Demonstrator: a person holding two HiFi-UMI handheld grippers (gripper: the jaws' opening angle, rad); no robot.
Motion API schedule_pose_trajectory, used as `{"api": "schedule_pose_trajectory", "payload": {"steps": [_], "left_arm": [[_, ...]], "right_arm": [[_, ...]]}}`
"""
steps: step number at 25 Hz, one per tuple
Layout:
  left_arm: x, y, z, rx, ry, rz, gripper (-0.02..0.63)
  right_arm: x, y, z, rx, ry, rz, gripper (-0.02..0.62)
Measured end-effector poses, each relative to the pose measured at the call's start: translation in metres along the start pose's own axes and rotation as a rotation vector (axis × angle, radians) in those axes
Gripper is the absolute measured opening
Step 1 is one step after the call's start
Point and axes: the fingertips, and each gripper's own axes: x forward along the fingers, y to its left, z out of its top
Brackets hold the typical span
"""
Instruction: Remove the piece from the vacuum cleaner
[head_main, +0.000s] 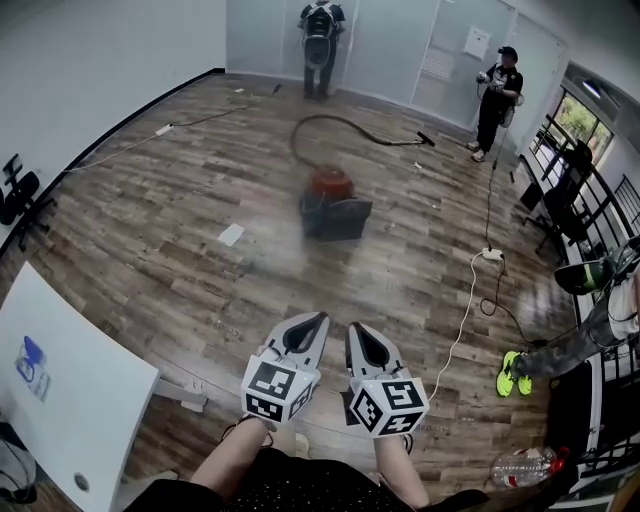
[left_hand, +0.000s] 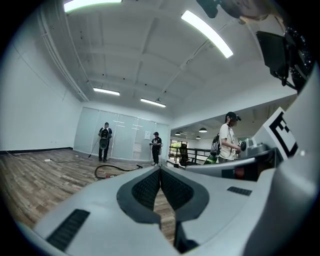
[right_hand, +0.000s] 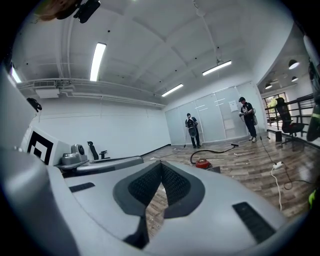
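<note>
A red and dark grey vacuum cleaner (head_main: 333, 202) stands on the wooden floor well ahead of me, small in the right gripper view as the vacuum cleaner (right_hand: 203, 163). Its black hose (head_main: 345, 124) curls behind it to a nozzle (head_main: 426, 139); the hose (left_hand: 111, 169) also shows in the left gripper view. My left gripper (head_main: 318, 320) and right gripper (head_main: 356, 331) are held side by side low in the head view, far short of the vacuum. Both are shut with nothing between their jaws.
A white table (head_main: 70, 400) stands at my left. A white cable (head_main: 458, 330) runs over the floor to a socket strip (head_main: 492, 254) at right. A white slip (head_main: 231, 235) lies left of the vacuum. Two people (head_main: 320, 45) (head_main: 496, 100) stand by the far glass wall; another sits at right (head_main: 585, 330).
</note>
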Motion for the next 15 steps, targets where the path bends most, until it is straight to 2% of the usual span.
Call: {"api": "schedule_pose_trajectory", "payload": {"steps": [7, 15], "left_arm": [[0.059, 0.017, -0.005, -0.017, 0.014, -0.035, 0.011], [0.155, 0.072, 0.015, -0.009, 0.016, -0.064, 0.011]], "right_arm": [[0.038, -0.045, 0.003, 0.009, 0.014, -0.032, 0.011], [0.13, -0.104, 0.033, 0.011, 0.023, -0.057, 0.011]]}}
